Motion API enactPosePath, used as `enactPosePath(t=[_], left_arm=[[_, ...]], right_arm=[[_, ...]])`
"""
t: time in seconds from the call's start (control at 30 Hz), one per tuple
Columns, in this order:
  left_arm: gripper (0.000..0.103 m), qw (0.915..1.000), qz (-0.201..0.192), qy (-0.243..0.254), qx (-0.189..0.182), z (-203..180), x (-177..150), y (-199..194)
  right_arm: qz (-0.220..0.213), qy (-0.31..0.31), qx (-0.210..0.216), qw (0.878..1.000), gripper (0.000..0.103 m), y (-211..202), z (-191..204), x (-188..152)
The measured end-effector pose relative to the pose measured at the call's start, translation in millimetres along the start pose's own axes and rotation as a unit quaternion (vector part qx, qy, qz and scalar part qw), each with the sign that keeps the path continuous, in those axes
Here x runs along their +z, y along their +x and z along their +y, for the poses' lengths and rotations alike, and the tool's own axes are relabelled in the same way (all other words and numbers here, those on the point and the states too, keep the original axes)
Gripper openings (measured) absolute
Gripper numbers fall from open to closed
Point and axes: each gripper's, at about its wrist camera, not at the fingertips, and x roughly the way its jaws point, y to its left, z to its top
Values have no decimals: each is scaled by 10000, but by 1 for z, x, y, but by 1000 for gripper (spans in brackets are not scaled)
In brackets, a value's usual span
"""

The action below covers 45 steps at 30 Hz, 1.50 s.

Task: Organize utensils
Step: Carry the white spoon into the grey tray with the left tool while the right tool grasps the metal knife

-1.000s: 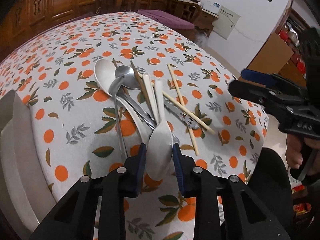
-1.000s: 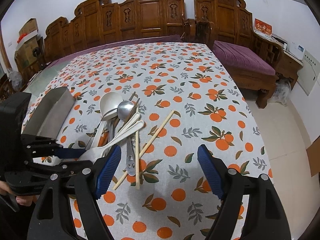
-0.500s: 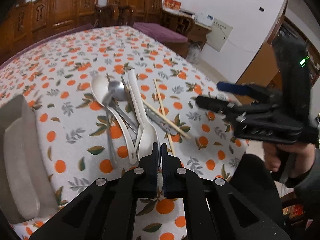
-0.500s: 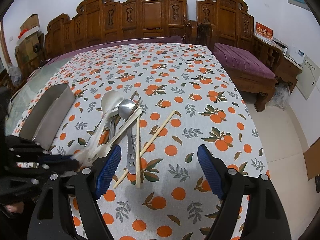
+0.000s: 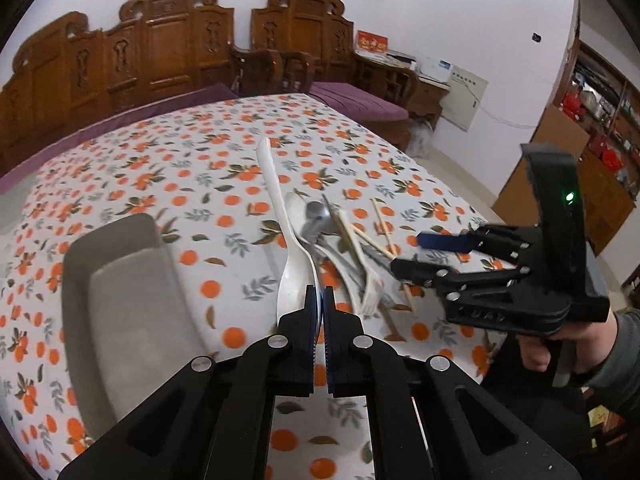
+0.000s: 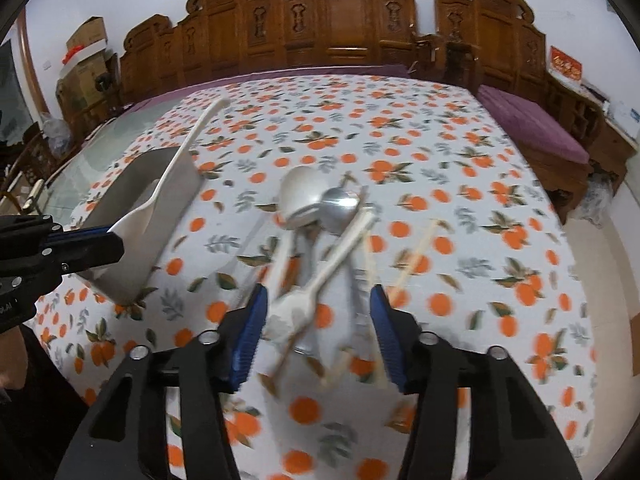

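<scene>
My left gripper (image 5: 319,308) is shut on the bowl end of a white plastic spoon (image 5: 280,216), held above the table with its handle pointing away; the spoon also shows in the right wrist view (image 6: 176,172) over the grey tray (image 6: 132,248). My right gripper (image 6: 316,332) is open, low over the pile of utensils: a white spoon (image 6: 320,280), a white ladle spoon (image 6: 298,196), a metal spoon (image 6: 340,208) and wooden chopsticks (image 6: 416,248). The pile shows blurred in the left wrist view (image 5: 344,240).
The grey metal tray (image 5: 120,300) lies at the table's left. The table carries an orange-patterned cloth (image 6: 400,128). Carved wooden benches (image 6: 340,20) stand behind it. The table's right edge drops to the floor (image 6: 600,240).
My left gripper closed on the white spoon, lifted it off the pile and swung left toward the tray. My right gripper moved in low over the remaining utensils.
</scene>
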Motion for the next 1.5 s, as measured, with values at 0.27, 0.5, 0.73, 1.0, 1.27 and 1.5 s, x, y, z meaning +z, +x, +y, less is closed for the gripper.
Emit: enactPosePath(t=[0.27,0.5,0.73,1.0,1.27,1.5], left_arm=[[2,9997,-168,-164,-30,18,-3,-13],[2,9992,-247,-318,-41,31,-4,-24],[2,9987,-308,-395,15,41,-6,-34],[2,9982,-321,-480,186,54,-7,-43],[2,9965,-234,-667,439,77,-11,-48],[2,9931,25,-939,700,101,-21,-44]], right_arm=[[85,101,376,9992,29,35,33,10],[399,310,41,9987,23,66,34,16],[646,241,-295,9972,16,84,43,19],[546,201,-373,9976,2,71,49,19],[62,-2,-183,9998,2,28,64,32],[-217,-192,145,9995,2,4,88,47]])
